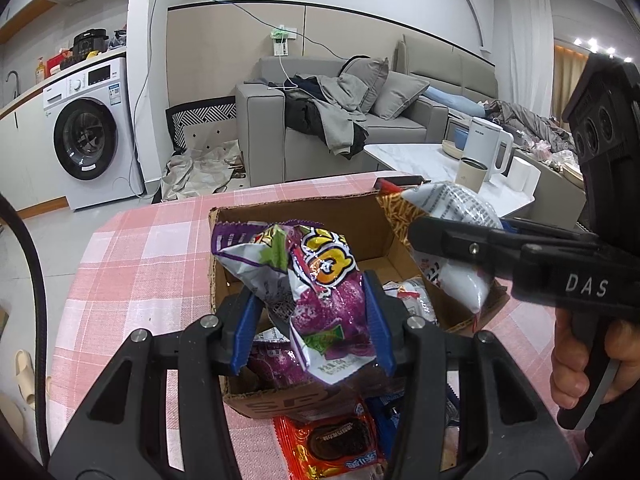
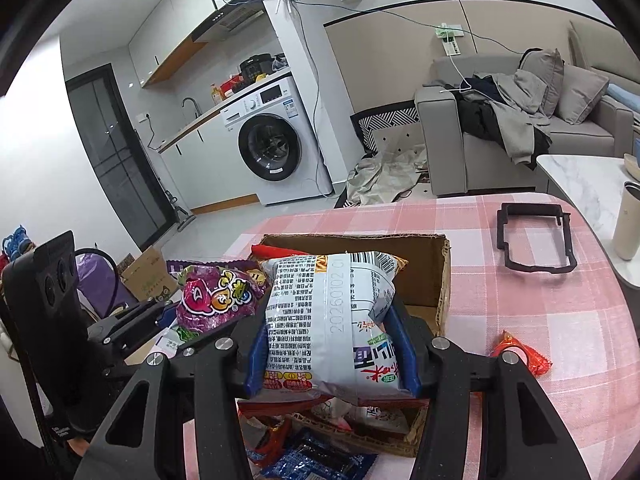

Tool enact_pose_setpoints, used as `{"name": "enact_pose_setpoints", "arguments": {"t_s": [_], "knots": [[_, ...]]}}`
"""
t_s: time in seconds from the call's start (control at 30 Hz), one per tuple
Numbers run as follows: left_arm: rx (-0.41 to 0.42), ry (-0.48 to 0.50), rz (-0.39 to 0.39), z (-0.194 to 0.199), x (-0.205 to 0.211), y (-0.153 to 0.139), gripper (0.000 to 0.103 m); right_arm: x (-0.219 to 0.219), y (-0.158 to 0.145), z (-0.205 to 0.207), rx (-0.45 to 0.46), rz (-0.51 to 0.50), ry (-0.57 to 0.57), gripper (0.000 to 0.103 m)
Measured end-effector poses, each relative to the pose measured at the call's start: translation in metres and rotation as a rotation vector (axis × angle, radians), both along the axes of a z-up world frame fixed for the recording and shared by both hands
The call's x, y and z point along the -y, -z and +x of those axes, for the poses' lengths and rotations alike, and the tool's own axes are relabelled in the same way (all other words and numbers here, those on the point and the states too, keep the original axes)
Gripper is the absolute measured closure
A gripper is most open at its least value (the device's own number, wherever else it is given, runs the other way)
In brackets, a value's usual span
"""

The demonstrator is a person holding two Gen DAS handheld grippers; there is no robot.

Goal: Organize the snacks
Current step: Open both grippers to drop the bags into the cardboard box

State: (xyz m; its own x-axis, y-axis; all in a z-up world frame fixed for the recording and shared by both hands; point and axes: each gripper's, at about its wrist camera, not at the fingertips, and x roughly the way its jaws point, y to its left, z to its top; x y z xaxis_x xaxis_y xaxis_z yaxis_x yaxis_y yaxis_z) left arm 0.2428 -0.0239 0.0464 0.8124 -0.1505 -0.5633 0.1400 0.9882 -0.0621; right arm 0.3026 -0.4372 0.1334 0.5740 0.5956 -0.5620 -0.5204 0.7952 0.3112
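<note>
My left gripper [image 1: 314,328] is shut on a purple snack bag [image 1: 320,292] and holds it over the open cardboard box [image 1: 304,210] on the pink checked tablecloth. My right gripper [image 2: 332,352] is shut on a white noodle packet [image 2: 332,320] and holds it over the same box [image 2: 424,256]. In the left wrist view the right gripper [image 1: 452,240] comes in from the right with the noodle packet [image 1: 452,204]. In the right wrist view the left gripper [image 2: 176,316] holds the purple bag [image 2: 216,296] at the left. Other packets lie inside the box.
A red cookie packet [image 1: 332,444] and blue packets [image 2: 316,460] lie on the table in front of the box. A small red wrapper [image 2: 520,352] lies to the right. A black frame [image 2: 534,240] lies far right. A low marble table with a kettle [image 1: 486,144] stands beyond.
</note>
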Motion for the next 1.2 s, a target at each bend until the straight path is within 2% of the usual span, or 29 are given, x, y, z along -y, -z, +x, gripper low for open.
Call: {"name": "enact_pose_setpoints", "arguments": {"t_s": [0.27, 0.63, 1.07, 1.2], "knots": [[-0.010, -0.012, 0.008, 0.012, 0.002, 0.017, 0.058, -0.004, 0.010, 0.012, -0.006, -0.003, 0.004, 0.050], [-0.013, 0.009, -0.007, 0.021, -0.002, 0.032, 0.057, -0.020, 0.016, 0.021, 0.009, -0.061, -0.022, 0.050], [-0.016, 0.012, -0.005, 0.016, -0.005, 0.034, 0.056, -0.029, 0.026, 0.036, -0.006, -0.102, -0.027, 0.050], [-0.024, 0.007, -0.022, 0.015, -0.009, 0.032, 0.054, -0.025, 0.021, 0.034, 0.009, -0.094, -0.034, 0.044]]}}
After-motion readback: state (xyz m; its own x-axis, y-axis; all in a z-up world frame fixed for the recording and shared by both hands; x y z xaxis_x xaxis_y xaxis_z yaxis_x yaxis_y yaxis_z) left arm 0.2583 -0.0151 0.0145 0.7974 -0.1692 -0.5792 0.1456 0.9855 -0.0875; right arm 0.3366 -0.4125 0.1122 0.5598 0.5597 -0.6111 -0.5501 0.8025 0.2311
